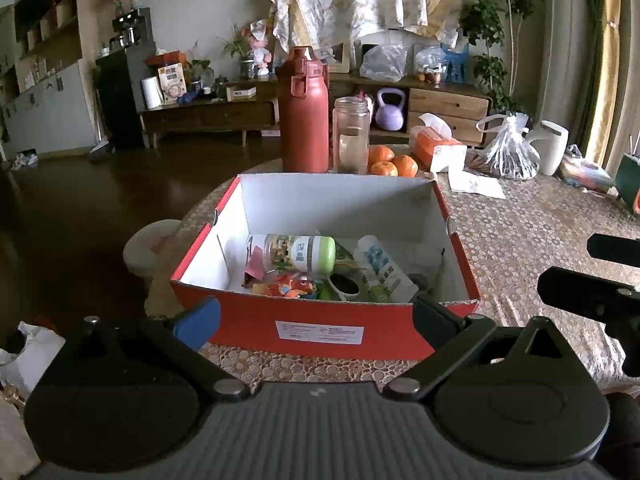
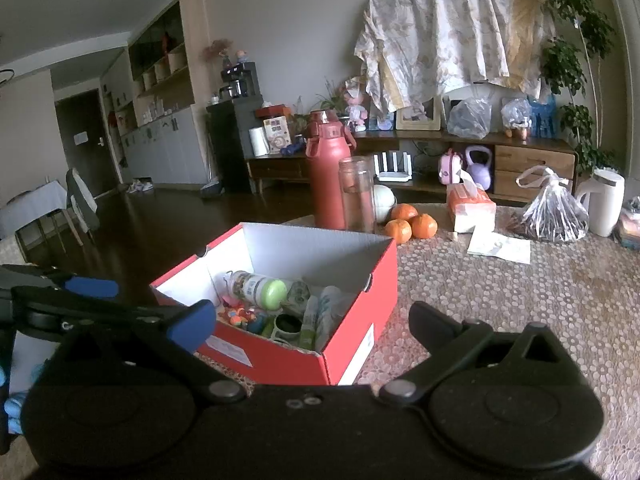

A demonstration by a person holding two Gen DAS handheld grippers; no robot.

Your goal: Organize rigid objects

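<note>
left gripper [image 1: 316, 312]: jaws apart, empty, just short of the red box's near wall; red box [image 1: 320, 320]: open-topped, at the table's left edge, holding a green-capped bottle [image 1: 296, 253], pouch [image 1: 380, 268] and small toys; behind it, touching nothing: red flask [image 1: 303, 112], clear jar [image 1: 351, 135], three oranges [image 1: 392, 162], tissue pack [image 1: 436, 148], plastic bag [image 1: 508, 152]; right gripper [image 2: 312, 326]: jaws apart, empty, by the box's corner; patterned tablecloth [image 2: 500, 280]: bare to the right

A red open box [image 1: 324, 328] on the table holds a green-capped bottle [image 1: 298, 253] on its side — among small packets.
</note>
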